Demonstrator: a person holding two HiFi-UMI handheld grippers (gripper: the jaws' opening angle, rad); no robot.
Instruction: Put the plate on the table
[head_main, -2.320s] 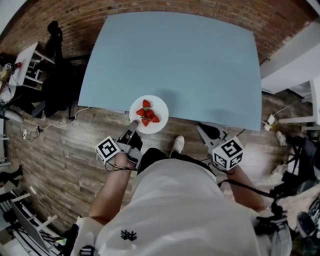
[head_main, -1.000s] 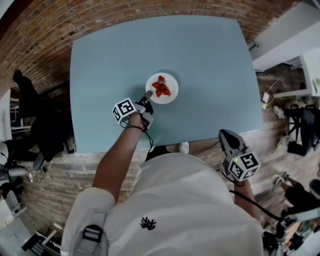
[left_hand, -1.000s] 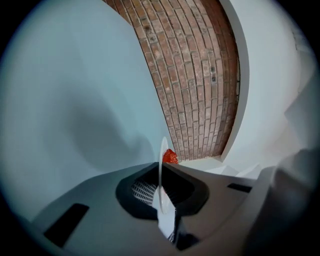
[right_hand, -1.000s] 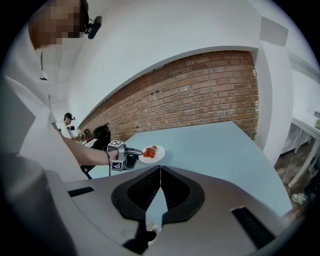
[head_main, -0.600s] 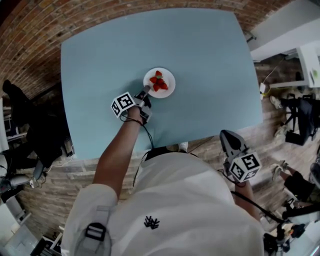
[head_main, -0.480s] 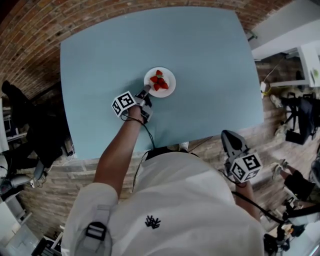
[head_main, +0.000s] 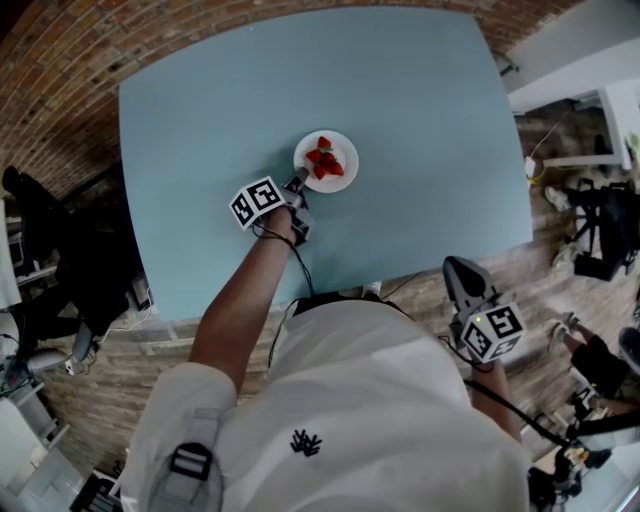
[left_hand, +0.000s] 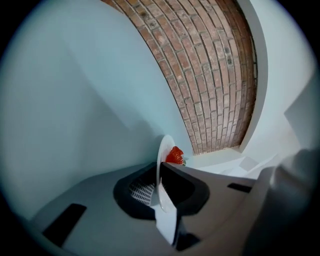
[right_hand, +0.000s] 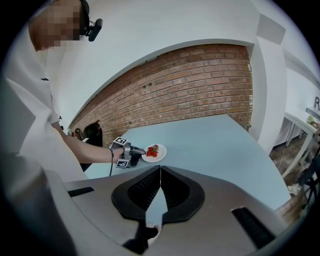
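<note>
A white plate (head_main: 345, 176) with red strawberries (head_main: 323, 160) rests on the light-blue table (head_main: 430, 110), left of its middle. My left gripper (head_main: 298, 183) reaches it from the near side. In the left gripper view the plate's rim (left_hand: 160, 165) stands edge-on between the pads of that gripper (left_hand: 159, 189), whose jaws are opening while still touching it; one strawberry (left_hand: 174, 155) shows beyond. My right gripper (head_main: 453, 268) hangs off the table's near right edge, shut (right_hand: 160, 172) with nothing in it. From there the plate (right_hand: 160, 153) and the left gripper (right_hand: 131, 150) appear far off.
A brick wall (right_hand: 190, 85) runs behind the table's far side. Wooden floor (head_main: 110, 330) lies on my side of the table. Dark bags and furniture (head_main: 600, 240) stand at the right, and more dark gear (head_main: 40, 250) at the left.
The left gripper has carried the plate from the table's near edge inward onto the tabletop. Over the last half second the plate and both grippers have hardly shifted.
</note>
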